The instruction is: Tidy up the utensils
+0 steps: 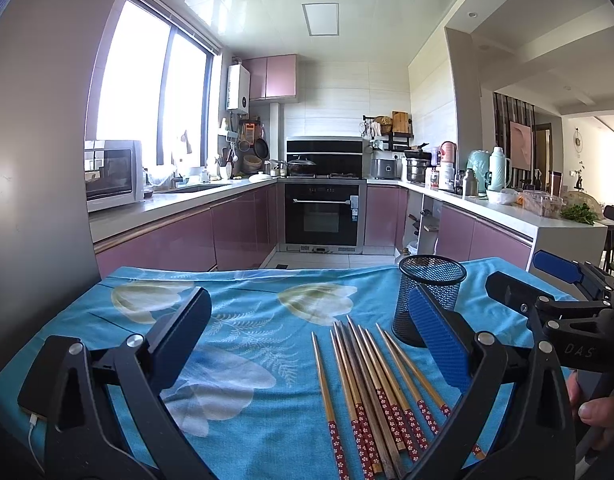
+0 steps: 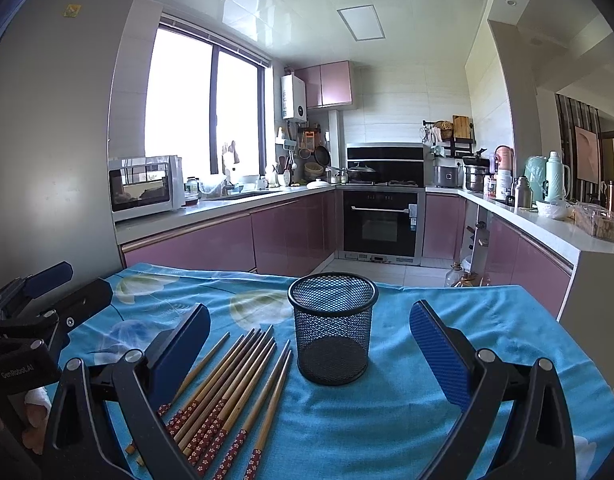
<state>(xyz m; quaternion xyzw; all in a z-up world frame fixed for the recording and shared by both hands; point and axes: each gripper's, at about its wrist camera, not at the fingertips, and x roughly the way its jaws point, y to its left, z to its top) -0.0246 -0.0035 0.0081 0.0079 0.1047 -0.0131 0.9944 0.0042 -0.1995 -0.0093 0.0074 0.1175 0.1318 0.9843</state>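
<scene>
Several wooden chopsticks (image 1: 371,392) with red flowered ends lie side by side on the blue floral tablecloth (image 1: 243,320). A black mesh cup (image 1: 429,296) stands upright and empty just right of them. My left gripper (image 1: 311,332) is open and empty, hovering above the cloth with the chopsticks between its fingers. In the right wrist view my right gripper (image 2: 311,340) is open and empty, with the mesh cup (image 2: 333,326) between its fingers and the chopsticks (image 2: 235,392) at the left. Each gripper shows at the edge of the other's view.
The table's far edge drops to the kitchen floor. A grey fridge (image 2: 51,140) stands at the left. Pink cabinets (image 1: 187,236) and an oven (image 1: 323,216) lie beyond. A phone with a white cable (image 1: 33,416) lies at the cloth's left edge.
</scene>
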